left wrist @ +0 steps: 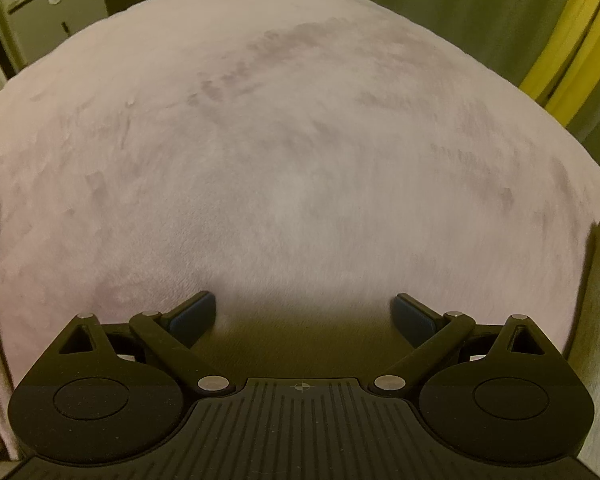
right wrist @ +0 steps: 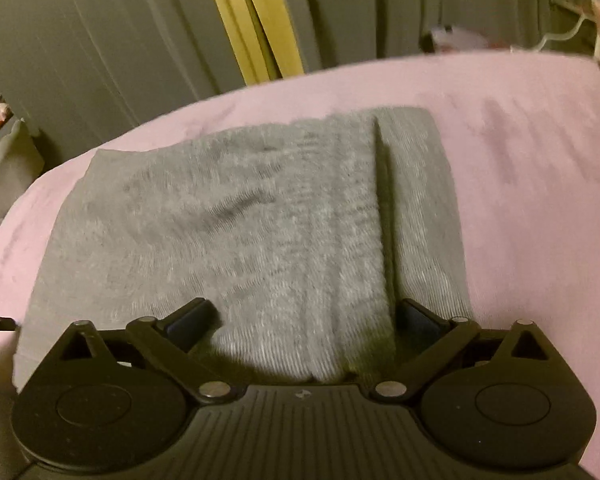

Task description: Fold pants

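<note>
Right gripper (right wrist: pixel 304 320) gapes wide over folded grey pants (right wrist: pixel 236 216); left gripper (left wrist: pixel 304 312) wide too; pink blanket (right wrist: pixel 540 200) bare toward three o'clock.

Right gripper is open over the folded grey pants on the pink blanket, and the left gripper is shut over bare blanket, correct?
Not quite: the left gripper is open, as the left wrist view shows. The rest holds: the right gripper is open over the folded grey pants on the pink blanket.

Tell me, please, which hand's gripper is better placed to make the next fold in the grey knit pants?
Right, probably. The right gripper hangs open over the folded grey knit pants, whereas the left gripper faces only bare pink plush cover.
</note>
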`<control>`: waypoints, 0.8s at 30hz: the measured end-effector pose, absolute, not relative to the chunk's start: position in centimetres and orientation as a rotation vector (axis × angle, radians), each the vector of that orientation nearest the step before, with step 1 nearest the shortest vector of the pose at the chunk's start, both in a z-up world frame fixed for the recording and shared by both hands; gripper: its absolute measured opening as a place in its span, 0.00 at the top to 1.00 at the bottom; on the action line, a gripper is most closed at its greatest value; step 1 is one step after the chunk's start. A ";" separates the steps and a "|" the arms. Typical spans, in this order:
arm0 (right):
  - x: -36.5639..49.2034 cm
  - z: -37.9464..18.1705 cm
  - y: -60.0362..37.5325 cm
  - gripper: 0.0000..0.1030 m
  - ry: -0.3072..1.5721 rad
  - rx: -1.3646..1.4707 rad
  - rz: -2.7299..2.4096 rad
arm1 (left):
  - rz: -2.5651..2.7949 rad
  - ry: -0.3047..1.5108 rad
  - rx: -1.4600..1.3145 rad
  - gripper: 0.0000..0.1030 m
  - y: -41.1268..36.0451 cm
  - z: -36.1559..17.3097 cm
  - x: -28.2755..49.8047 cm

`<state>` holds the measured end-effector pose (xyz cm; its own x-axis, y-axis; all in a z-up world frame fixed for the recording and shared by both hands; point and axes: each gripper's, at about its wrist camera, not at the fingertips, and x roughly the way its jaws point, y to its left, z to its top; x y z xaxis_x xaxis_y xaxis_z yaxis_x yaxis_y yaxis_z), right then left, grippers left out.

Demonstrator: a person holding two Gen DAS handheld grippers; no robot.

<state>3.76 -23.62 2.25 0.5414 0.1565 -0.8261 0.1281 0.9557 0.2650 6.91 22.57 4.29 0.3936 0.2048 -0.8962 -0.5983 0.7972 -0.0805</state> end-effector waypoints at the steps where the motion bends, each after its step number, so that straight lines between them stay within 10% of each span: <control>1: 3.9 2.2 -23.4 0.03 0.996 0.311 0.014 | 0.529 1.054 -0.419 0.03 22.5 4.3 7.0; 15: 0.0 2.0 -30.2 0.06 0.928 0.796 0.031 | 0.543 1.063 -0.366 0.03 21.6 4.4 7.0; 18: 0.0 1.6 -30.3 0.37 0.966 0.807 0.019 | 0.553 1.077 -0.336 0.03 21.2 4.2 7.4; 24: -0.3 2.4 -29.5 0.55 0.938 0.782 0.022 | 0.560 1.051 -0.419 0.03 21.3 5.0 5.6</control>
